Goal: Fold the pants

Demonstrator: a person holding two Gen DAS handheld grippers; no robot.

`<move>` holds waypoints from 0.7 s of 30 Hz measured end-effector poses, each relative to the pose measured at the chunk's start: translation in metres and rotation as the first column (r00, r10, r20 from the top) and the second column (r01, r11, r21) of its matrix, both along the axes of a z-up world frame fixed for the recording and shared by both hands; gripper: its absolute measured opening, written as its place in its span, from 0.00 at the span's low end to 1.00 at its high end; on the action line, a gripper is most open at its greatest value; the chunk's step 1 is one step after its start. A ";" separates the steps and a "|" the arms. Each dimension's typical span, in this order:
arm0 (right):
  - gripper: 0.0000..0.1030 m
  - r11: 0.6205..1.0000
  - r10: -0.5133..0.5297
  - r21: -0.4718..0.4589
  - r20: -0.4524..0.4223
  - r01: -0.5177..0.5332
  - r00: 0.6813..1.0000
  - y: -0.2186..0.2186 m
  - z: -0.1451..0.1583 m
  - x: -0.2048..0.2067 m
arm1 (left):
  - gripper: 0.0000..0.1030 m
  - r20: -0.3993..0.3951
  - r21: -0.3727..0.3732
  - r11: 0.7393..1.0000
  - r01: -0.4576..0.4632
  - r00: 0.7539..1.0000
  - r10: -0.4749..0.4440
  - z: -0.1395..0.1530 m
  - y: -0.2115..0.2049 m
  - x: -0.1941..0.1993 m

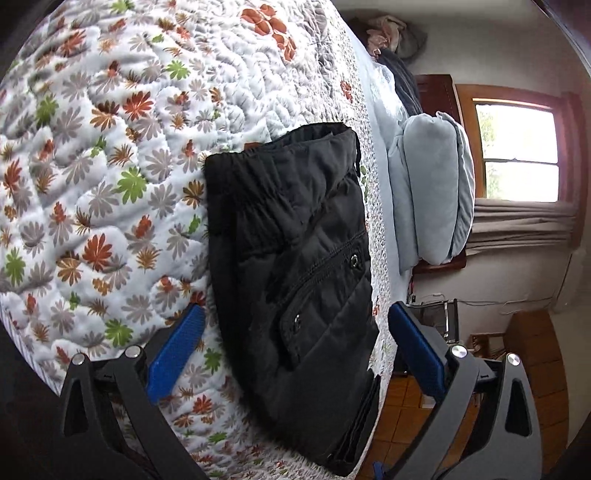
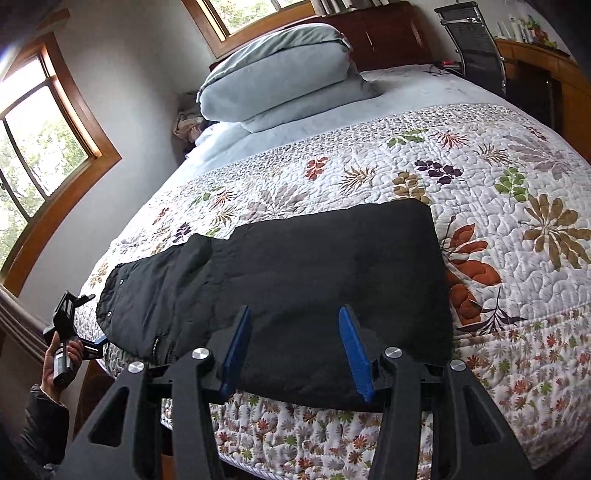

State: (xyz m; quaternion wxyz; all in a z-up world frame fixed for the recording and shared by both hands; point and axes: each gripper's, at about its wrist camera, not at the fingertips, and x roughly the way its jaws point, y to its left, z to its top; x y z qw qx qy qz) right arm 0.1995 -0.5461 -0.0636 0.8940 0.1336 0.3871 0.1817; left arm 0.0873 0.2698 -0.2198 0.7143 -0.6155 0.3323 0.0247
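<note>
Black pants [image 1: 291,266] lie folded in a long strip on the flowered quilt [image 1: 110,166], close to the bed's edge. Their waistband [image 1: 314,136] is at the far end in the left wrist view, and a snap pocket [image 1: 295,317] is near my fingers. My left gripper [image 1: 295,308] is open wide, one blue pad on each side of the strip, neither pressing on it. In the right wrist view the pants [image 2: 295,266] run left to right. My right gripper [image 2: 295,310] is open over their near edge with no cloth pinched. A hand [image 2: 55,365] holds the left gripper at the pocket end.
Pale blue pillows [image 2: 280,81] are stacked at the head of the bed against a dark wooden headboard [image 2: 388,33]. A black mesh chair [image 2: 472,40] and a wooden desk [image 2: 546,66] stand beyond the bed. The orange tiled floor [image 1: 406,406] shows below the mattress edge.
</note>
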 end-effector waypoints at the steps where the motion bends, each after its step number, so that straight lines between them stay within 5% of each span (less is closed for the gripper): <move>1: 0.50 1.000 0.004 -0.006 -0.001 -0.004 1.000 0.002 -0.001 0.001 | 0.95 0.011 -0.007 1.000 -0.001 1.000 0.001 0.000 0.000 -0.002; 4: 0.50 1.000 0.011 -0.020 -0.005 -0.011 1.000 0.006 -0.003 0.004 | 0.95 0.076 -0.046 0.999 0.020 0.997 -0.017 0.001 0.000 -0.006; 14: 0.50 0.999 -0.030 -0.020 -0.011 0.029 0.999 -0.008 -0.005 0.009 | 0.94 0.038 -0.044 0.999 0.027 0.999 -0.026 -0.008 -0.001 0.015; 21: 0.50 0.998 -0.058 -0.021 -0.020 0.057 0.998 -0.018 -0.007 0.012 | 0.93 0.105 -0.063 0.996 0.071 0.992 -0.064 -0.006 -0.012 0.020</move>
